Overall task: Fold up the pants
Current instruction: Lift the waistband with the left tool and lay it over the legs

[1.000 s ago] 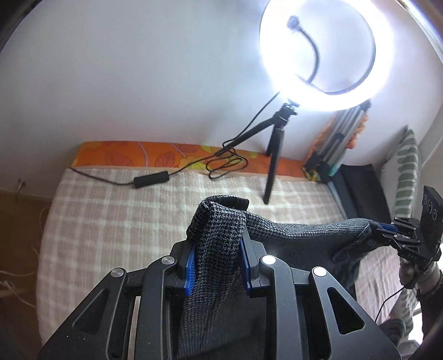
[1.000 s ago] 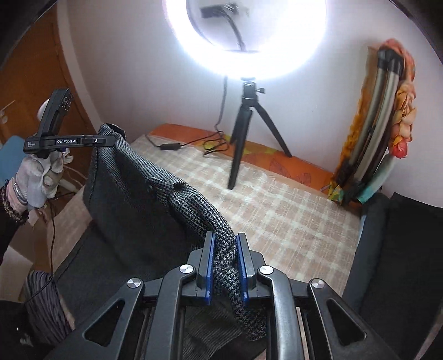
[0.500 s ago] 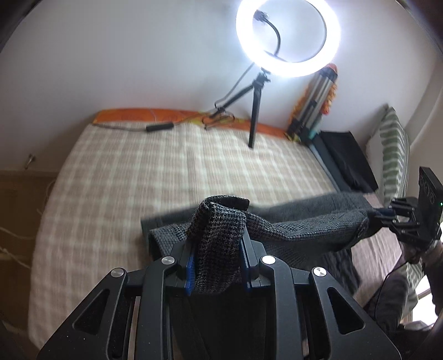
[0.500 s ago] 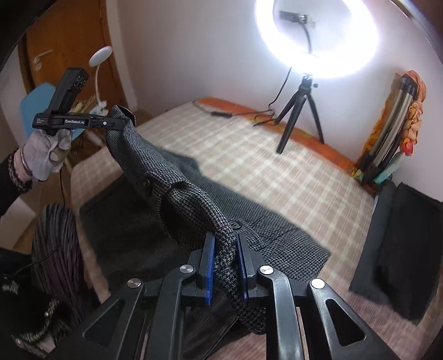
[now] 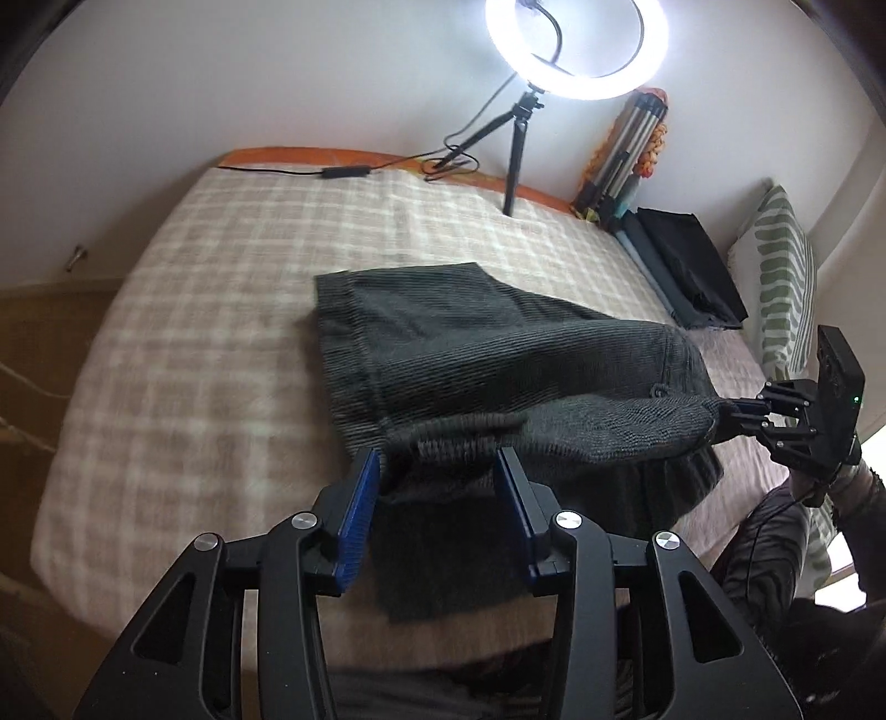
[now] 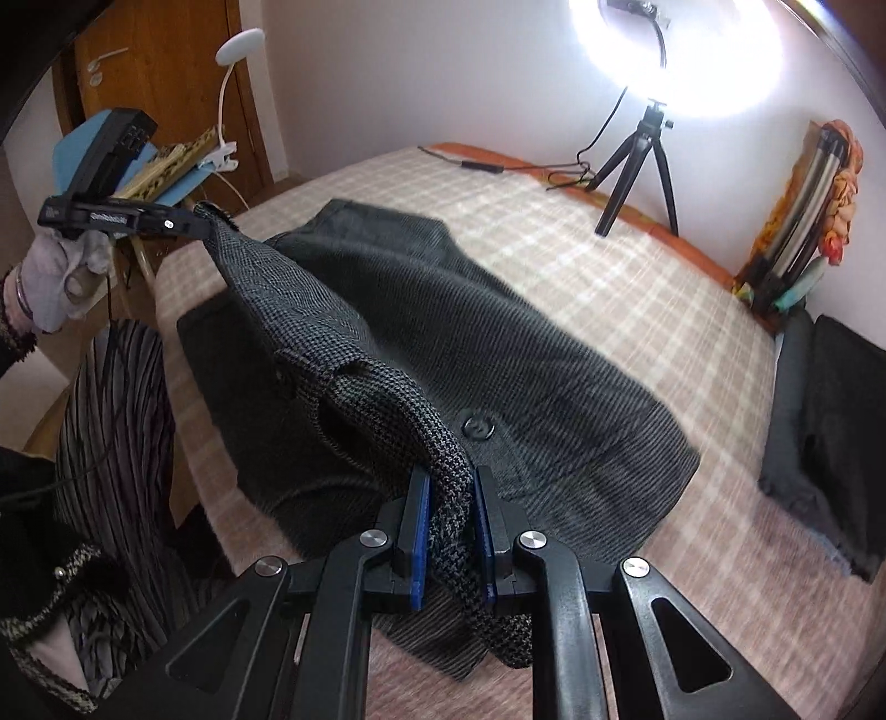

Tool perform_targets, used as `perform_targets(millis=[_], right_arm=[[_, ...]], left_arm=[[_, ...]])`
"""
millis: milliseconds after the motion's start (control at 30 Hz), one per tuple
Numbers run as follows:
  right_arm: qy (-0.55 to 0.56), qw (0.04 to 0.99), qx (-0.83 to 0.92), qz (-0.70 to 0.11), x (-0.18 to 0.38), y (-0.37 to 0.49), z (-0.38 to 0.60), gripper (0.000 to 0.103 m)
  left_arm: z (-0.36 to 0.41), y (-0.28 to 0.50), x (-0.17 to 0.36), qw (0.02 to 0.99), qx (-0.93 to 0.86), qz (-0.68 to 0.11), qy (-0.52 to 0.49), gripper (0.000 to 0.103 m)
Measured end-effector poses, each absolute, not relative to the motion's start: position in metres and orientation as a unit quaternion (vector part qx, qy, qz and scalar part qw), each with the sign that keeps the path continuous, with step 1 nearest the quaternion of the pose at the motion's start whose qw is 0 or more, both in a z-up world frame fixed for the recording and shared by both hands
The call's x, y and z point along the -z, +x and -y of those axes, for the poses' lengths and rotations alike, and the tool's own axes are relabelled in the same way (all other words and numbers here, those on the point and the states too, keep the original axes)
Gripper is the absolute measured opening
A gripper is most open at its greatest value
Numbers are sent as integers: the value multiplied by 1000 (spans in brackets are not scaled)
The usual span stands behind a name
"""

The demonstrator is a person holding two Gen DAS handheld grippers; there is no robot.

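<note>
Left gripper (image 5: 437, 487): jaws are spread wide, waistband edge of the pants (image 5: 498, 354) is draped loosely between the pads, no longer pinched; in the right wrist view the same gripper (image 6: 194, 221) is seen with the fabric corner at its tip, so whether cloth is fully freed cannot be told. Pants are laid across the checked bed (image 5: 194, 360), legs flat toward the ring light (image 5: 576, 50), waist end kept lifted at the near edge, likely so the garment is spread flat before a fold is made. Right gripper (image 6: 451, 526): jaws are clamped on the waistband, tension is kept on that corner so the edge stays straight while the other side is let go. Versus 1.0 s ago: pants were held up in the air by both grippers, both clenched; 0.5 s ago they were partly lowered; now most of the fabric is resting on the bed and the left jaws are opened. Folded dark cloth (image 6: 830, 410) sits apart at the right.
</note>
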State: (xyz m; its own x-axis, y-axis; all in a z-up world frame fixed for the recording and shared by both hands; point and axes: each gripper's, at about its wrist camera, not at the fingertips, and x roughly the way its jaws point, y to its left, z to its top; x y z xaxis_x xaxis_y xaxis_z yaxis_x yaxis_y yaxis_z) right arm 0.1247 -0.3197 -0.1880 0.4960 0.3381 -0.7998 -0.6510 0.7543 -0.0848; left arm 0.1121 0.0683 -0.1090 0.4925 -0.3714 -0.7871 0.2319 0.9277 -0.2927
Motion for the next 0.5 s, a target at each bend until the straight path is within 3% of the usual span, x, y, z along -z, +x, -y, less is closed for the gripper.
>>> perform_targets(millis=[233,500], right_arm=[[-206,838,-298,-409,206,103,313,13],[-233,826,-299,-417,225,81,307,13]], left_arm=[[-99,98,93,875,143,-454,-92,41],[-50,103,116,851,188,-488,-41,41]])
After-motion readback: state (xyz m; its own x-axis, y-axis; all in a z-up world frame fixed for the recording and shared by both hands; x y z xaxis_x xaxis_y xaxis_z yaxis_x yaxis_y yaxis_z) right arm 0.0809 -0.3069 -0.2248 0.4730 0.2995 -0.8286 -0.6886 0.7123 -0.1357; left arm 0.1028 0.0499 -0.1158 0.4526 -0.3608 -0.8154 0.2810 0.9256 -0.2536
